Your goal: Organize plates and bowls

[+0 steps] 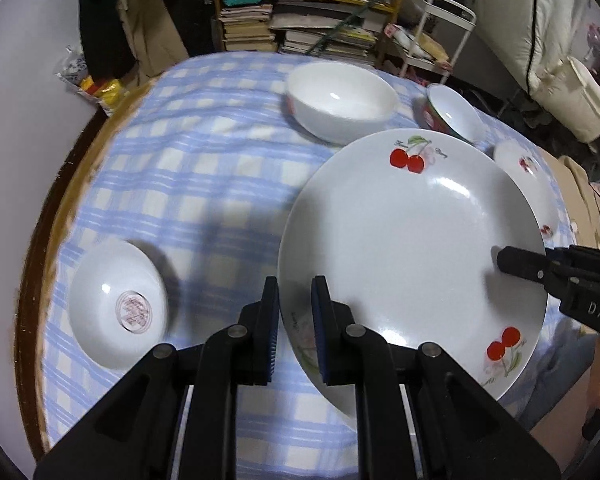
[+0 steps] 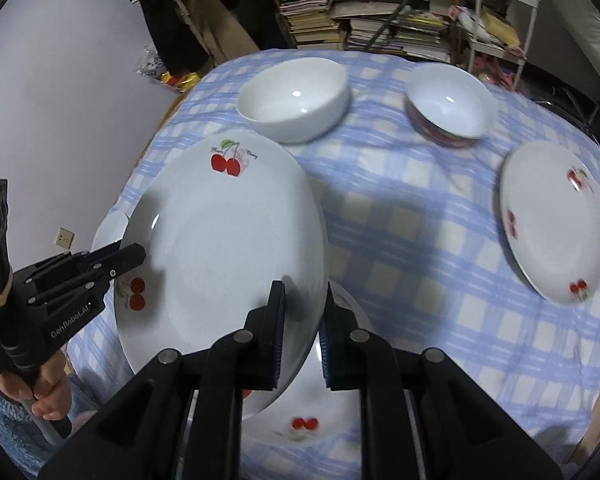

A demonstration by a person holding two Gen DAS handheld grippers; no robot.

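Note:
A large white plate with red cherries (image 1: 412, 248) (image 2: 220, 240) hangs above the table, held by two opposite rims. My left gripper (image 1: 295, 284) is shut on its near-left rim; in the right wrist view the left gripper (image 2: 138, 254) comes in from the left. My right gripper (image 2: 303, 286) is shut on the opposite rim and shows in the left wrist view as a black finger (image 1: 516, 262) lying on the plate. Under the held plate lies another cherry plate (image 2: 312, 416). A third cherry plate (image 2: 552, 220) (image 1: 528, 168) lies to the right.
A round table with a blue checked cloth (image 1: 204, 168) (image 2: 412, 208) carries a plain white bowl (image 1: 340, 100) (image 2: 292, 96), a bowl with a red and green outside (image 1: 452, 114) (image 2: 450, 104) and a small white dish (image 1: 118, 308) at the left. Shelves of books (image 1: 252, 24) and a white cart (image 1: 448, 36) stand behind.

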